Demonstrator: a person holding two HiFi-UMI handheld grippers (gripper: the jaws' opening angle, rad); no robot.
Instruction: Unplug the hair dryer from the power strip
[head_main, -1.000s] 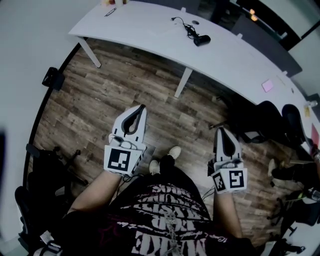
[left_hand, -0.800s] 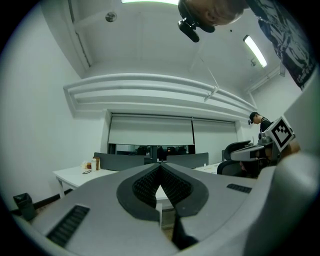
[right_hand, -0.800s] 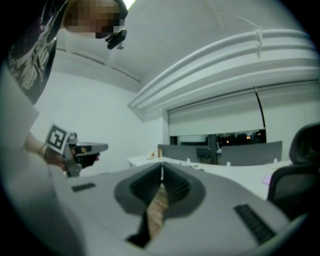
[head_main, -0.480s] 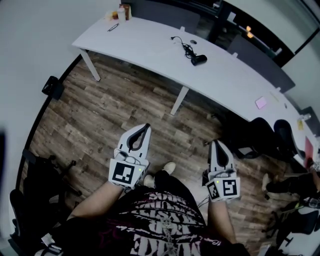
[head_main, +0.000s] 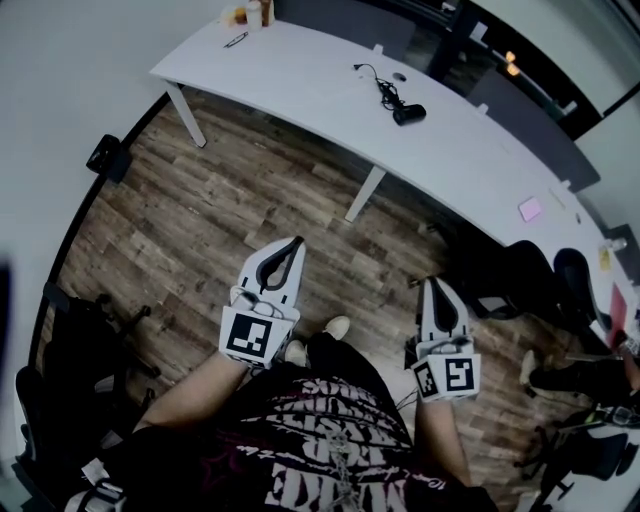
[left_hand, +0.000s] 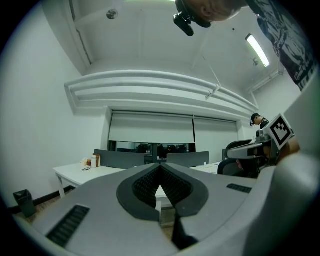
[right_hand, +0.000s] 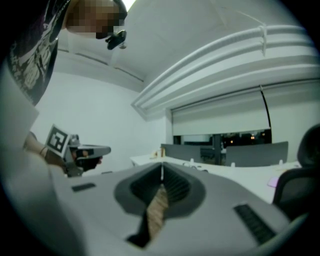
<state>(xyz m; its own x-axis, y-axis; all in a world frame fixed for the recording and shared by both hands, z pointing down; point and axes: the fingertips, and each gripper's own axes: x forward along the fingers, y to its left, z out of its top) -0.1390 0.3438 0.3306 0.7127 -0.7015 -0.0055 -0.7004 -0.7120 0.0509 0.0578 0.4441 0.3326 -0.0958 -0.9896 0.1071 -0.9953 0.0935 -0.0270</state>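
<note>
A black hair dryer (head_main: 407, 113) lies on the long white table (head_main: 300, 60) far ahead, and its black cord (head_main: 381, 88) trails away from it. I cannot make out the power strip. Both grippers are held level over the wooden floor, well short of the table. My left gripper (head_main: 296, 241) is shut and empty, and its tips meet in the left gripper view (left_hand: 160, 165). My right gripper (head_main: 436, 282) is also shut with nothing in it (right_hand: 161, 164).
A white table leg (head_main: 364, 193) stands ahead of the grippers. Black office chairs (head_main: 520, 265) sit at the right, another chair (head_main: 90, 330) at the left, and a black bin (head_main: 107, 158) by the wall. Bottles (head_main: 250, 12) and a pink note (head_main: 530, 208) are on the table.
The head view has shifted slightly. Both grippers stay shut and about where they were in front of the body.
</note>
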